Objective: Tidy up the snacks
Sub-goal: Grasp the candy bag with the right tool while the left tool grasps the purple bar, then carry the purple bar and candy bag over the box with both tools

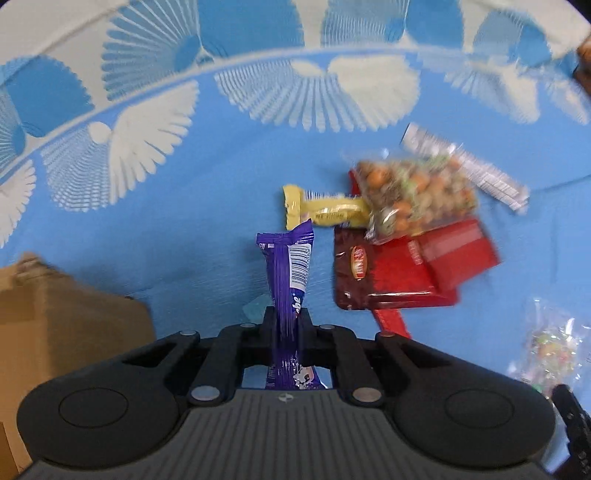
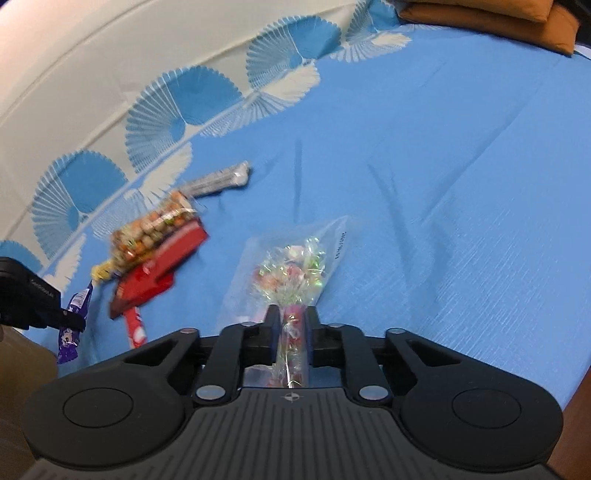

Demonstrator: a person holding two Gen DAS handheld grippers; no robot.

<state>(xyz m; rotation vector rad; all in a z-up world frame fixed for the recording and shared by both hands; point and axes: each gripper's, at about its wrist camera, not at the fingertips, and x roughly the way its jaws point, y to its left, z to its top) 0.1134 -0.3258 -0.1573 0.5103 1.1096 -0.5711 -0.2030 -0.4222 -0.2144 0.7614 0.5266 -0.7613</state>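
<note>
My left gripper (image 1: 287, 317) is shut on a purple chocolate bar (image 1: 290, 266) and holds it above the blue cloth; it also shows in the right wrist view (image 2: 74, 314). My right gripper (image 2: 293, 317) is shut on a clear bag of wrapped candies (image 2: 291, 273), also seen at the right edge of the left wrist view (image 1: 550, 347). A pile of snacks lies on the cloth: a clear bag of nuts (image 1: 413, 195), a yellow bar (image 1: 325, 210), red KitKat packs (image 1: 402, 269) and a silver bar (image 1: 469, 170).
A brown cardboard box (image 1: 62, 317) stands at the lower left. The blue cloth (image 2: 443, 166) with white fan patterns covers the surface. A brown cushion (image 2: 487, 18) lies at the far right corner.
</note>
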